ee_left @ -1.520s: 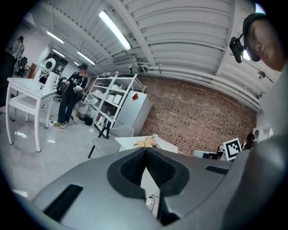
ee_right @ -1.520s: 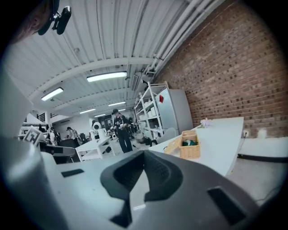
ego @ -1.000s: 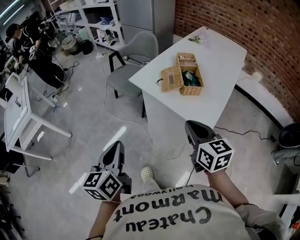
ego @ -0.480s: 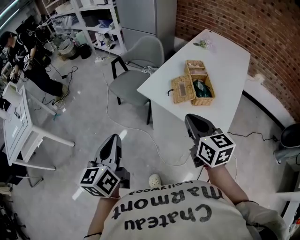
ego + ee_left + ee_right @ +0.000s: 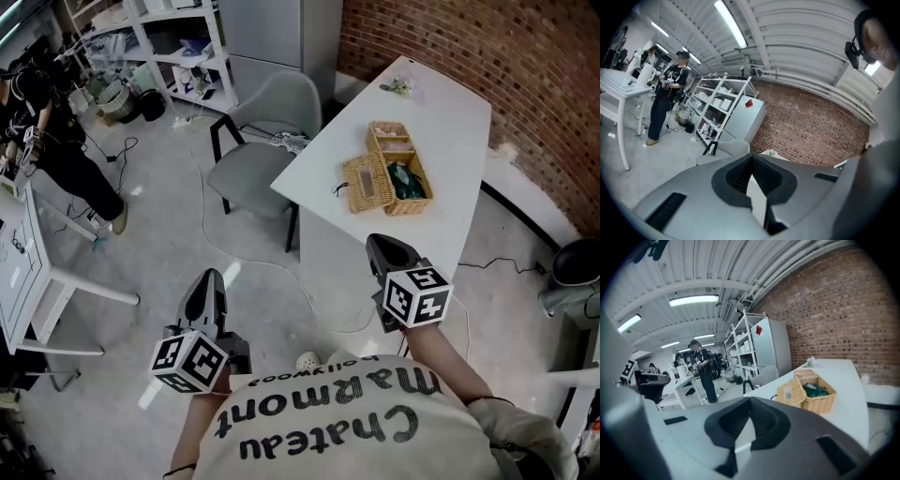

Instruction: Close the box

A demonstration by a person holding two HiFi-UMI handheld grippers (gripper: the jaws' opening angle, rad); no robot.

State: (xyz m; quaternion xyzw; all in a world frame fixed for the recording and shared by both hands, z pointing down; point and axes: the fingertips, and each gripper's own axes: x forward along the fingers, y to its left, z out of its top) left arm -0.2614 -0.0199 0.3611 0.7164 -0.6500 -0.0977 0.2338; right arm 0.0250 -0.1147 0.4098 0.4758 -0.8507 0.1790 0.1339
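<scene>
A wicker box (image 5: 398,174) stands on the white table (image 5: 445,112) with its lid (image 5: 366,184) folded open to the left and something green inside. In the right gripper view the same wicker box (image 5: 813,393) sits ahead and to the right. My right gripper (image 5: 382,251) is shut with nothing in it, held short of the table's near edge. My left gripper (image 5: 204,292) hangs over the floor, far left of the table, jaws together and holding nothing. In the left gripper view the left gripper (image 5: 752,165) points toward the brick wall.
A grey chair (image 5: 262,112) stands at the table's left side. A cable (image 5: 272,267) trails over the floor. White shelves (image 5: 178,47) line the back, a white desk (image 5: 28,272) is at far left, and a person (image 5: 56,131) stands there. A brick wall (image 5: 525,66) bounds the right.
I have stepped a little closer and to the left; the table and box sit slightly nearer the right gripper. Both grippers stay shut and empty.
</scene>
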